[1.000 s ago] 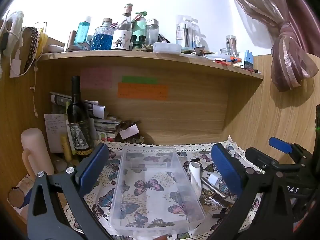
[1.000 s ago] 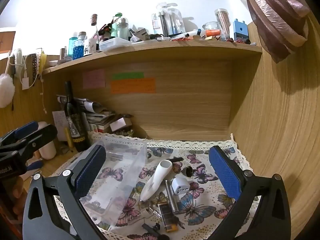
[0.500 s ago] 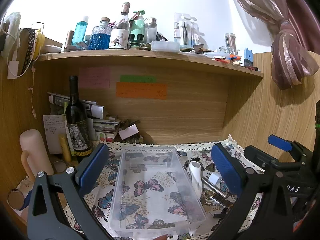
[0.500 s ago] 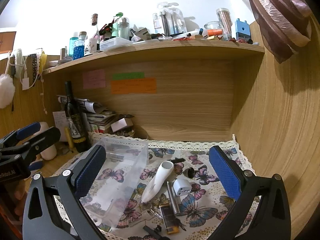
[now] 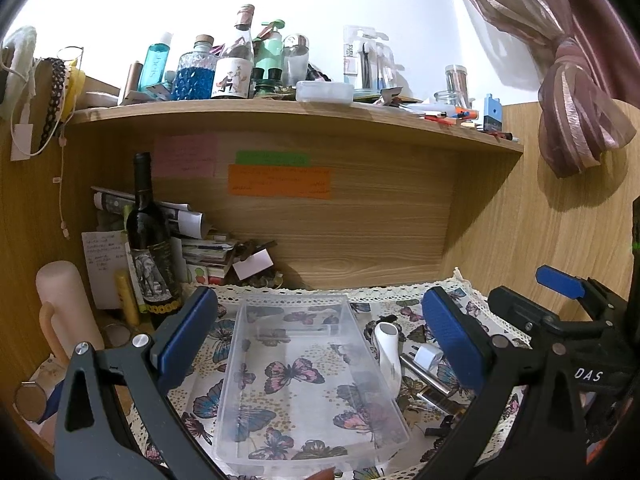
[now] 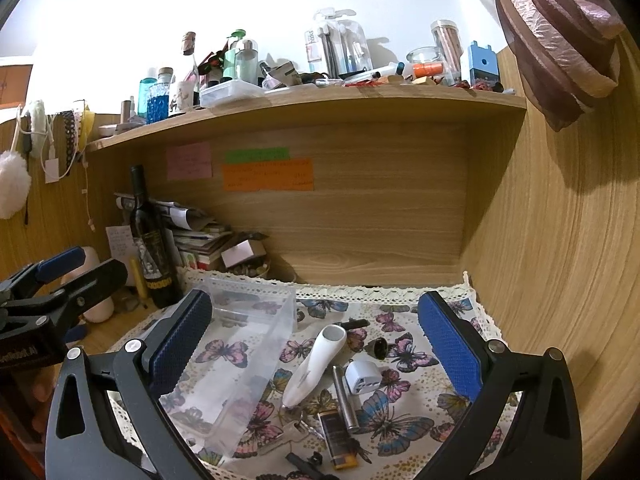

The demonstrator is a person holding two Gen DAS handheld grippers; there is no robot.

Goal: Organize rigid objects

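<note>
I see the clear plastic bin (image 5: pixel 308 376) lying empty on the butterfly cloth (image 6: pixel 404 424), dead centre in my left camera and framed by the left gripper (image 5: pixel 318 336), whose jaws stand wide with nothing between them. In my right camera the same bin sits at about 8 o'clock, partly behind the left-hand blue pad.

The loose pieces lie just to the right of the bin. The white handheld device (image 6: pixel 316 364) rests on the cloth with its round end pointing toward 1 o'clock, close beside the bin wall; I cannot tell if they touch. At its 4 o'clock are the white plug adapter (image 6: pixel 362 378) and, touching or nearly touching it, a metal cylinder (image 6: pixel 344 398). A small dark box with a yellow end (image 6: pixel 338 440) lies toward 6 o'clock, with keys (image 6: pixel 298 430) beside it. A small black cap (image 6: pixel 379 349) sits at 1 o'clock from the adapter.

The right gripper (image 6: pixel 316 346) hovers above these items, jaws spread wide, holding nothing.

Further out, a dark wine bottle (image 5: pixel 152 240) stands upright at 10 o'clock, against a stack of papers (image 5: pixel 200 248). Coloured sticky notes (image 5: pixel 280 180) are stuck to the wooden back panel, and the shelf (image 5: pixel 280 110) at 12 o'clock is crowded with bottles and jars.
</note>
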